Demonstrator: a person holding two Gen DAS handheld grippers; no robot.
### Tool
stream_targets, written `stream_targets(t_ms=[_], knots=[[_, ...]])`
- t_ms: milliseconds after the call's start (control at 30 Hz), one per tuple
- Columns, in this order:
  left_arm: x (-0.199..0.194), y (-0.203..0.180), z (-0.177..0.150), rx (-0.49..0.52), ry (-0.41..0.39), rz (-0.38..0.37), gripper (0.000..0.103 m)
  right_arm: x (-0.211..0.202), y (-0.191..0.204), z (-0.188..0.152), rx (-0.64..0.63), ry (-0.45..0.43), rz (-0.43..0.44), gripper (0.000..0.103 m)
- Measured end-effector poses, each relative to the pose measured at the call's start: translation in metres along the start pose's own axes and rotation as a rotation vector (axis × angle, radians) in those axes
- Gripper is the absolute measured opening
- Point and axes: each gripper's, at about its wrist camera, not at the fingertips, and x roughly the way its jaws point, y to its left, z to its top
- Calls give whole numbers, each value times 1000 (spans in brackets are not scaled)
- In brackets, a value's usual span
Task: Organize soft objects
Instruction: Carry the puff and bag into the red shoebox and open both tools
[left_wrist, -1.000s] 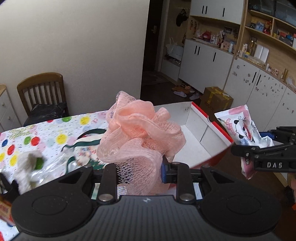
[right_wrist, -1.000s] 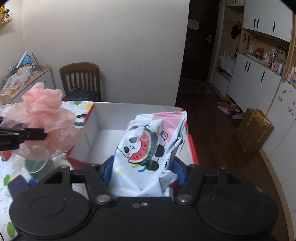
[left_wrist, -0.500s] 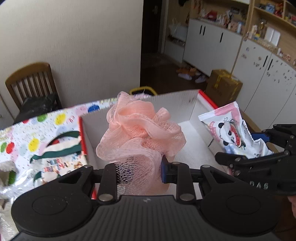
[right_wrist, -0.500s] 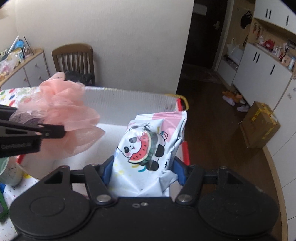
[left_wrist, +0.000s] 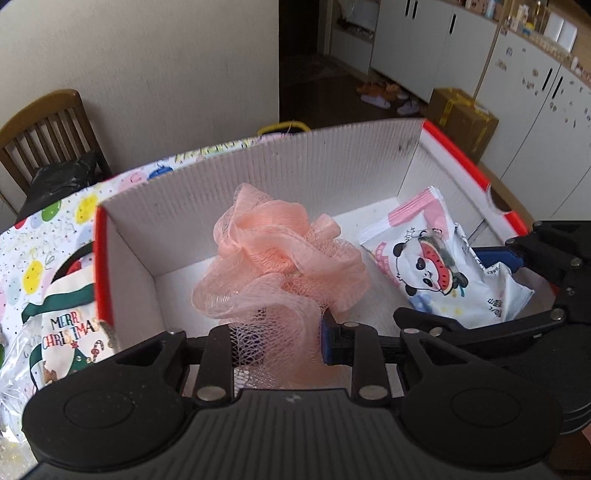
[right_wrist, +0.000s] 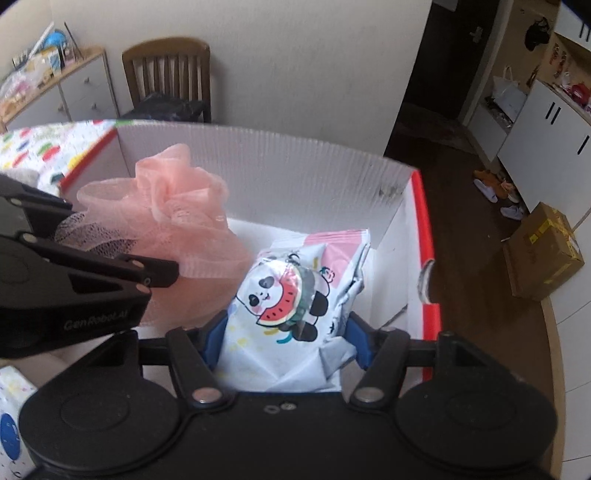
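Observation:
My left gripper (left_wrist: 279, 341) is shut on a pink mesh bath pouf (left_wrist: 280, 258) and holds it inside the white cardboard box with red outer sides (left_wrist: 295, 173). My right gripper (right_wrist: 284, 341) is shut on a white panda-print tissue pack (right_wrist: 291, 302) and holds it in the box's right half. The pouf (right_wrist: 166, 218) and the left gripper also show at the left in the right wrist view. The pack (left_wrist: 436, 266) shows at the right in the left wrist view. Whether either item touches the box floor is unclear.
A tablecloth with coloured dots (left_wrist: 44, 225) covers the table left of the box. A "Merry Christmas" bag (left_wrist: 66, 325) lies beside the box's left wall. A wooden chair (right_wrist: 166, 77) stands behind. A brown carton (right_wrist: 543, 251) sits on the floor at right.
Both grippers have moved forward and down over the box. The pouf and the tissue pack are now inside its walls, side by side.

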Motion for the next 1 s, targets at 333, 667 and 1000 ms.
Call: stream_targets(t_ms=[333, 667, 1000], knots=[[19, -2, 1, 6, 74, 3, 27, 9, 13, 4, -73, 32, 9, 68], [22, 4, 8, -45, 111, 26, 66, 5, 2, 3, -74, 30, 27, 79], [-5, 2, 5, -60, 39, 6, 74, -20, -5, -2, -58, -27, 57, 85]])
